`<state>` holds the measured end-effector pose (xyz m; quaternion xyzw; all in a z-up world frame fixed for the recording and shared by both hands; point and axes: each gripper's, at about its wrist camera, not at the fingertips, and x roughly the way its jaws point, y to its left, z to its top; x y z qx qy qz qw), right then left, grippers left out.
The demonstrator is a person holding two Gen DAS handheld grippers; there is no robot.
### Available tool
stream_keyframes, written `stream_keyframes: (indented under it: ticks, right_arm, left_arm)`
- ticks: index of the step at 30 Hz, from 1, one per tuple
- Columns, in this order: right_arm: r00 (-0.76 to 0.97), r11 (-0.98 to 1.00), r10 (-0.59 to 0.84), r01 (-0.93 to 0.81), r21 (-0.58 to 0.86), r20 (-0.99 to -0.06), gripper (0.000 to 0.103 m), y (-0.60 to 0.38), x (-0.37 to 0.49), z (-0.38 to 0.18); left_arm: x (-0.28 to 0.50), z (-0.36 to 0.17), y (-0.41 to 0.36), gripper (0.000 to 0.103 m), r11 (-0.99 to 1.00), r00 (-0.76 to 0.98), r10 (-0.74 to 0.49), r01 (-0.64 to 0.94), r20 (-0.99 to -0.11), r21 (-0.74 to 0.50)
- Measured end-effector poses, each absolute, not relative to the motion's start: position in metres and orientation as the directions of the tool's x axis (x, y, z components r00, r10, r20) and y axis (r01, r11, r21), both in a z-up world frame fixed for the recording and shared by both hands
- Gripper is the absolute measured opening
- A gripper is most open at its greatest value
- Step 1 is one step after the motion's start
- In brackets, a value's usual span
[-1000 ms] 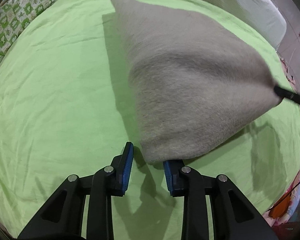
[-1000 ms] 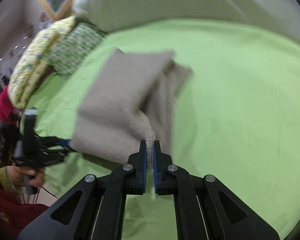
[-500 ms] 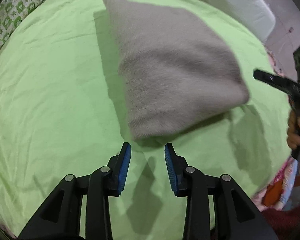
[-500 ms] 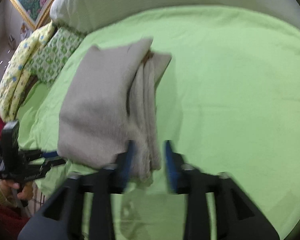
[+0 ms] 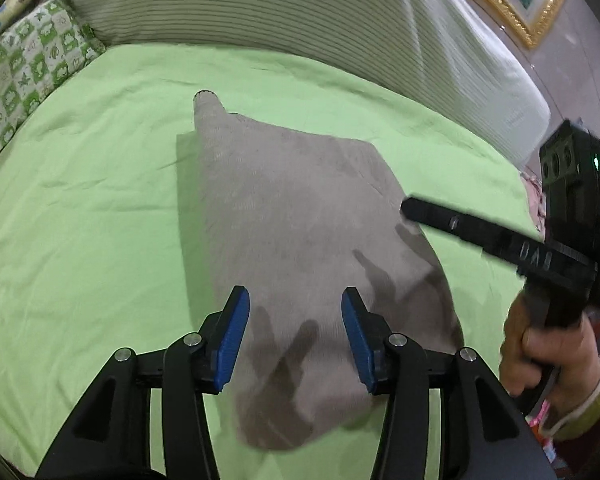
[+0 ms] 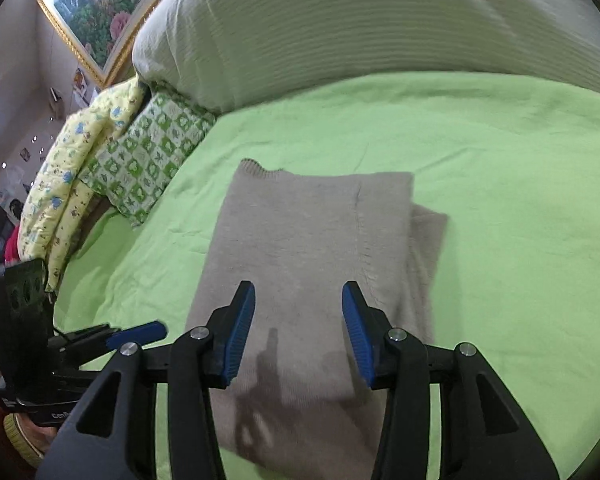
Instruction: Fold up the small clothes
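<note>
Grey knit, folded, lies loose on the green sheet with nothing holding it.

Nearest you, your left gripper and right gripper both hover spread wide and empty above the sweater. Beyond, its top layer sits offset on the bedsheet, an under layer peeking out right; a careless brush could, I think, drag the fold askew.

Right gripper released sweater; apparently lies flat.
</note>
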<state>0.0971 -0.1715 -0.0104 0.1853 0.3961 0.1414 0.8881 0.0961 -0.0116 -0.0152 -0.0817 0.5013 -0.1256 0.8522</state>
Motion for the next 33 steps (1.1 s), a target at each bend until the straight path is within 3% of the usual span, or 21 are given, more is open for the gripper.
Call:
stream_keyframes:
  ticks: [2,4,5,6,9,13,21,27,33]
  right_arm:
    - [0.616,0.898,0.382,-0.072,0.434,-0.689,0.043,-0.175,0.103,-0.023]
    - [0.572,0.912,0.351,-0.027,0.41,-0.741,0.027,-0.183,0.107,-0.042]
    - [0.557,0.92,0.329,-0.007,0.391,-0.763,0.011,-0.188,0.108,-0.051]
    - [0.543,0.923,0.317,0.01,0.384,-0.777,0.006,-0.195,0.107,-0.062]
    - [0.547,0.908,0.336,0.027,0.417,-0.767,0.001,-0.206,0.104,-0.073]
    - [0.552,0.938,0.286,0.007,0.348,-0.783,0.0,-0.198,0.108,-0.071]
    - [0.582,0.893,0.362,0.008,0.45,-0.728,0.003,-0.209,0.098,-0.055]
    - [0.635,0.889,0.379,-0.049,0.455,-0.673,0.004,-0.201,0.054,-0.02]
    - [0.564,0.909,0.364,-0.044,0.414,-0.741,0.004,-0.187,0.035,-0.045]
  left_arm:
    - [0.106,-0.023,-0.014,0.049,0.95,0.457,-0.311,0.134,-0.833,-0.281]
    - [0.115,-0.033,-0.014,0.05,0.945,0.446,-0.326,0.132,-0.834,-0.299]
    - [0.121,-0.041,-0.014,0.053,0.934,0.428,-0.355,0.144,-0.831,-0.325]
    - [0.124,-0.048,-0.015,0.052,0.931,0.416,-0.364,0.147,-0.834,-0.333]
    - [0.131,-0.062,-0.024,0.052,0.942,0.408,-0.335,0.153,-0.849,-0.298]
    - [0.138,-0.07,-0.037,0.054,0.959,0.422,-0.277,0.171,-0.863,-0.225]
    - [0.125,-0.051,-0.03,0.055,0.957,0.423,-0.291,0.144,-0.858,-0.253]
    - [0.085,-0.034,-0.013,0.064,0.964,0.442,-0.264,0.096,-0.857,-0.247]
    - [0.059,-0.061,-0.007,0.065,0.979,0.385,-0.204,0.062,-0.9,-0.195]
